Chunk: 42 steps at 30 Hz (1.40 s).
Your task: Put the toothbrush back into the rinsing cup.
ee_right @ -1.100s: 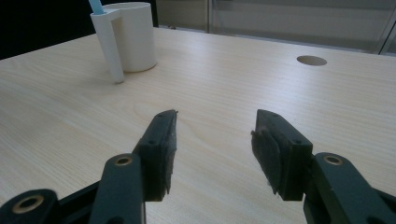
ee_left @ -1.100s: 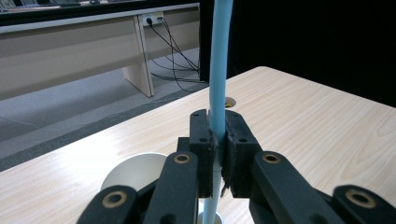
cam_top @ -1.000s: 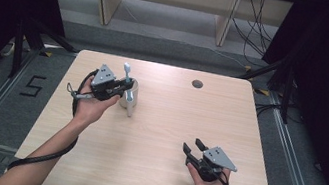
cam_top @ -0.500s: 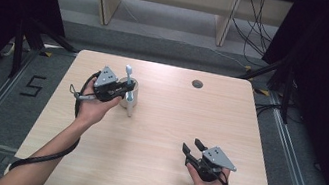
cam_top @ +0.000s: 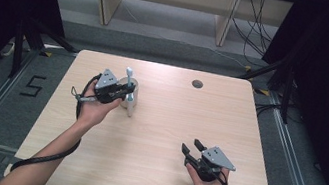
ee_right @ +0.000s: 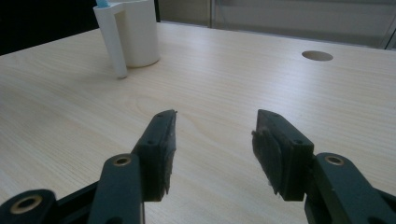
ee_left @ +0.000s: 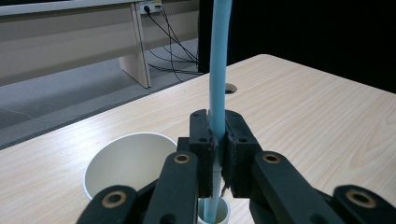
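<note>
Your left gripper [ee_left: 217, 154] is clenched on the toothbrush [ee_left: 218, 70], upright over the white cup [cam_top: 129, 98]: light, stiff, slick; hold mid-handle. Your right gripper [ee_right: 212, 149] rests released.

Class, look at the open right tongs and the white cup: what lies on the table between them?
Nothing: in the right gripper view, bare wooden table runs from the right tongs to the white cup.

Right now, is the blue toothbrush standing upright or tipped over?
Upright. The toothbrush rises straight up between the left gripper's shut fingers, its lower end in the small holder beside the white cup.
</note>
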Tool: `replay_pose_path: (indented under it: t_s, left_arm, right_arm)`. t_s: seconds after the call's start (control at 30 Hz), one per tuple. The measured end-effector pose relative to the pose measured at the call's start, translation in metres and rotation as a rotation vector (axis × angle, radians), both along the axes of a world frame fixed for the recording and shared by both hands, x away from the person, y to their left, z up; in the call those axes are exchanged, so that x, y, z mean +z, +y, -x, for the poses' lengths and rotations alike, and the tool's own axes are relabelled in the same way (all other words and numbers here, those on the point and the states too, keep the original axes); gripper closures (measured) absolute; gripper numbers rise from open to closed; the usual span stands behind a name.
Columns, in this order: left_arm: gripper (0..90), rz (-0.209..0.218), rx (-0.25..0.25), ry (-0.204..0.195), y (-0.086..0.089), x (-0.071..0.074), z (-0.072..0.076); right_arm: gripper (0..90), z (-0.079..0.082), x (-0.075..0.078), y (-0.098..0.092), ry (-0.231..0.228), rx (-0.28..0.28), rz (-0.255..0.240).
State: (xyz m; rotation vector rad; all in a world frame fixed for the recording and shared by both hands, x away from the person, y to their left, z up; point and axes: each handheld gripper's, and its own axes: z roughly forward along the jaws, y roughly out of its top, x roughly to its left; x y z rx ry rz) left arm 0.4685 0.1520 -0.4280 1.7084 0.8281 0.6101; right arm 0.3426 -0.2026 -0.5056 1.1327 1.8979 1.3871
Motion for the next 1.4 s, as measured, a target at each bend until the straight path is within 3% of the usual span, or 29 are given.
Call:
replay_pose_path:
  t_s: [0.77,0.8,0.97,1.1,1.2,1.4]
  left_arm:
    - [81.6,-0.01,0.003,0.023,0.001,-0.015,-0.007]
    - [80.0,-0.005,0.001,0.028,0.001,-0.016,-0.007]
    - [69.1,-0.008,0.009,0.034,0.003,-0.018,-0.006]
    - [55.0,-0.019,0.009,0.039,0.005,-0.019,-0.004]
    - [46.8,-0.001,0.018,0.044,0.008,-0.019,-0.001]
    - [38.9,-0.008,0.025,0.04,0.015,-0.019,0.009]
  right_arm:
    - [48.8,-0.001,0.0,-0.001,-0.008,0.005,0.025]
    - [48.8,0.0,-0.001,0.001,0.008,0.002,0.0]
    - [48.7,0.001,0.0,0.0,0.017,0.002,0.003]
    - [48.6,0.0,0.0,0.0,0.018,0.004,0.003]
    - [48.5,0.0,-0.001,0.0,0.016,0.007,0.0]
    - [48.3,-0.001,-0.001,0.0,0.019,0.0,0.005]
